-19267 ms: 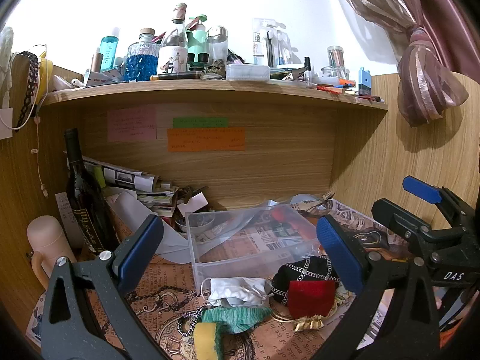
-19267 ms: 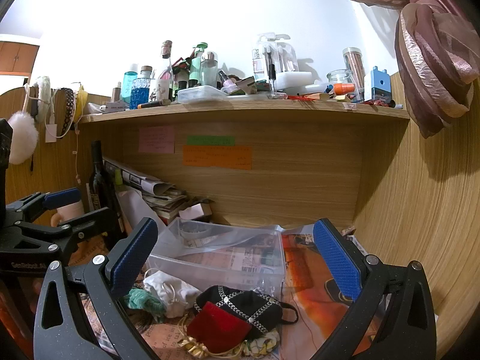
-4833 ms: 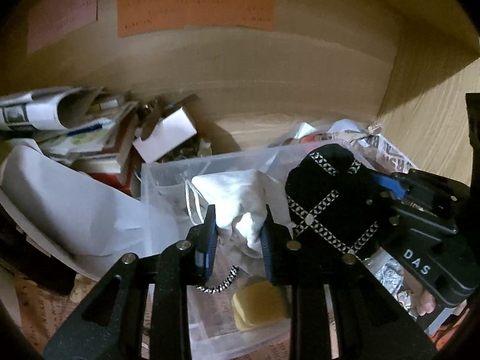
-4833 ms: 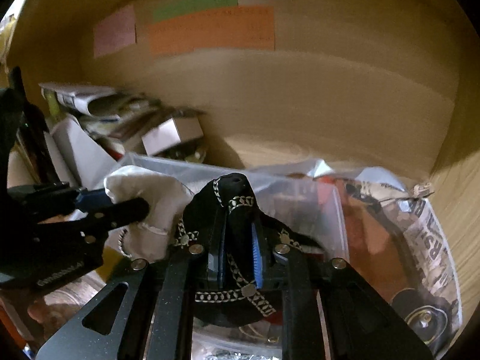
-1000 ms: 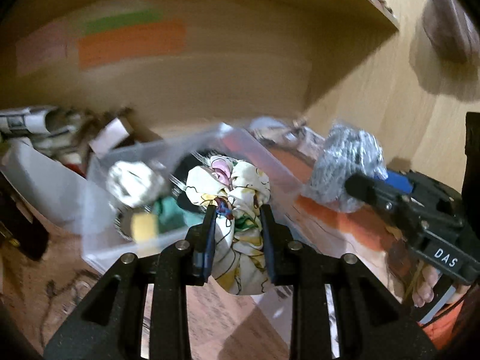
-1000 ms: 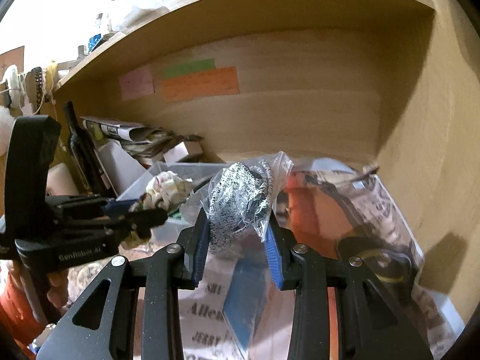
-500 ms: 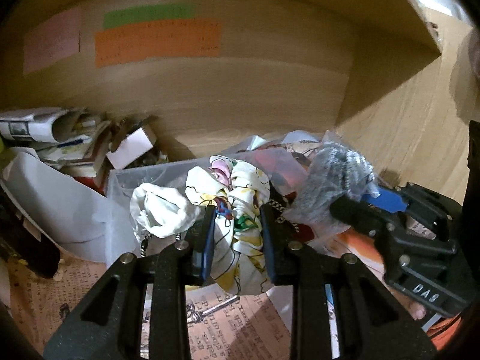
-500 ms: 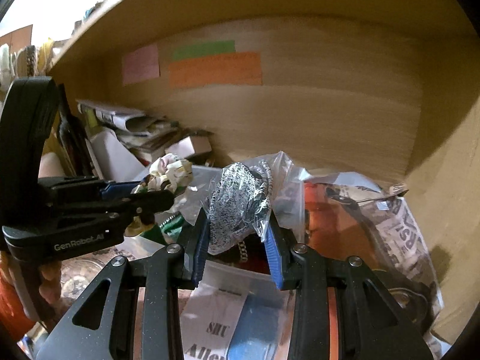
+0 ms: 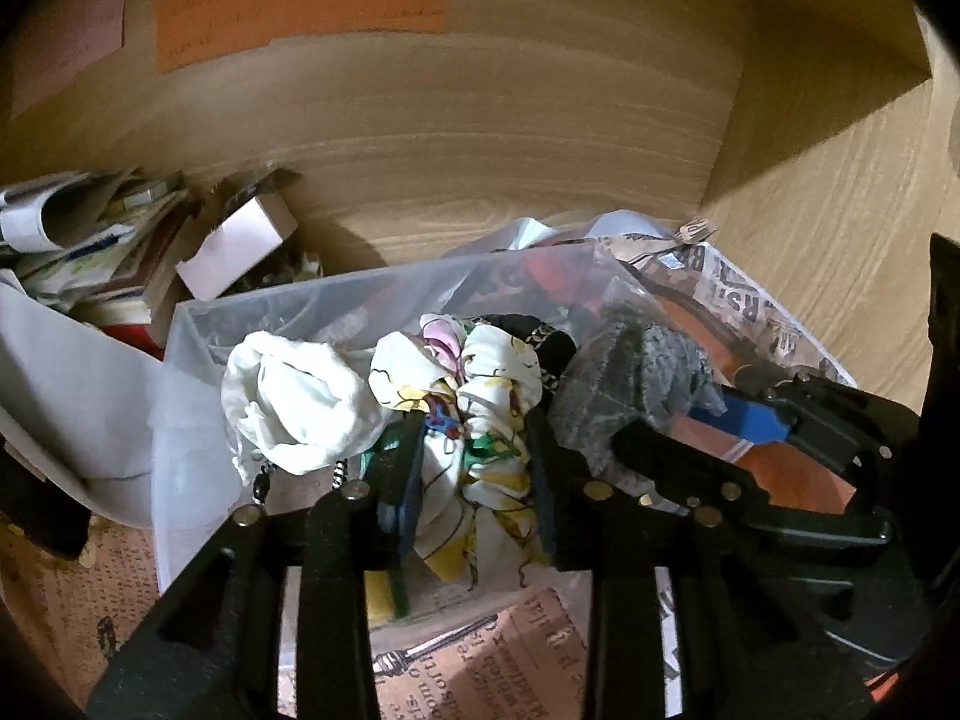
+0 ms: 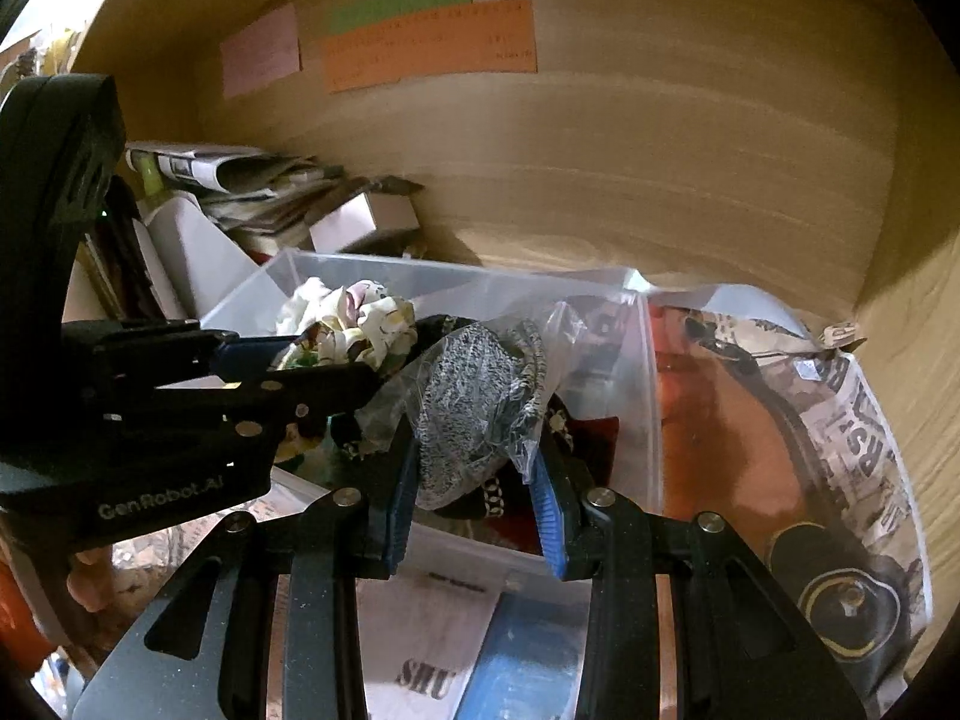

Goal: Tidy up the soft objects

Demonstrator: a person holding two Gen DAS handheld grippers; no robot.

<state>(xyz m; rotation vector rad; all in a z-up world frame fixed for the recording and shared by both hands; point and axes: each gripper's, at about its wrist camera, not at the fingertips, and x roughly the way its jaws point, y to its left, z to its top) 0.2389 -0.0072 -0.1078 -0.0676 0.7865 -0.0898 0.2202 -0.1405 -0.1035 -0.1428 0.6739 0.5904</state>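
Note:
My left gripper [image 9: 474, 468] is shut on a floral cloth bundle [image 9: 480, 390] and holds it over the clear plastic bin [image 9: 192, 324]. My right gripper [image 10: 474, 480] is shut on a grey knit item in a clear bag [image 10: 474, 396], also over the bin [image 10: 282, 276]. The two grippers are side by side; the right one shows in the left wrist view [image 9: 678, 432], the left one in the right wrist view [image 10: 336, 360]. A white cloth [image 9: 294, 402] and a black studded item [image 9: 540, 342] lie in the bin.
Rolled newspapers and a small white box [image 9: 240, 246] are stacked left of the bin. The wooden back wall carries orange, green and pink notes [image 9: 300, 6]. Printed paper [image 10: 840, 420] covers the surface right of the bin, near the wooden side wall.
Both grippers have moved forward and lower over the bin, still holding their items. The bin and the back wall look closer.

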